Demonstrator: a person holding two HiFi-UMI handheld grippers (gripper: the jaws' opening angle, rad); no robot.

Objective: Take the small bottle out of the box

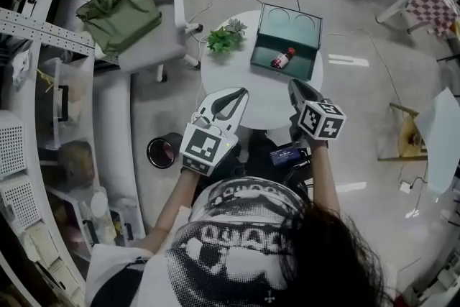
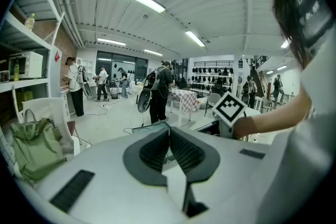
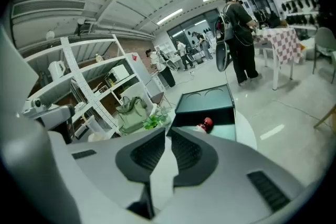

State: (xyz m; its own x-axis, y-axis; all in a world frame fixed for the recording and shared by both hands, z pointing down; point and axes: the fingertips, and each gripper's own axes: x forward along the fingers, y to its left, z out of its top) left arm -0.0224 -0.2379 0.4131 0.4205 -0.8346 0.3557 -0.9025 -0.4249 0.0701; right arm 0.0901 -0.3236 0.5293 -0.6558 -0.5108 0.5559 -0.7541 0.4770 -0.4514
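The small bottle (image 1: pixel 282 59) with a red cap lies on its side inside the open dark green box (image 1: pixel 302 68) at the far side of the round white table (image 1: pixel 266 95). In the right gripper view the bottle (image 3: pixel 206 124) shows just past the jaws, inside the box (image 3: pixel 206 100). My left gripper (image 1: pixel 244 92) hovers over the table's near edge, jaws closed together and empty. My right gripper (image 1: pixel 294 83) is beside it, nearer the box; its tips stand a narrow slit apart with nothing between them. Both are well short of the bottle.
A small green plant (image 1: pixel 224 38) stands on the table left of the box. A white chair with a green bag (image 1: pixel 118 11) is at the left, with shelving behind it. A black round bin (image 1: pixel 164 151) sits on the floor. People stand far off across the room.
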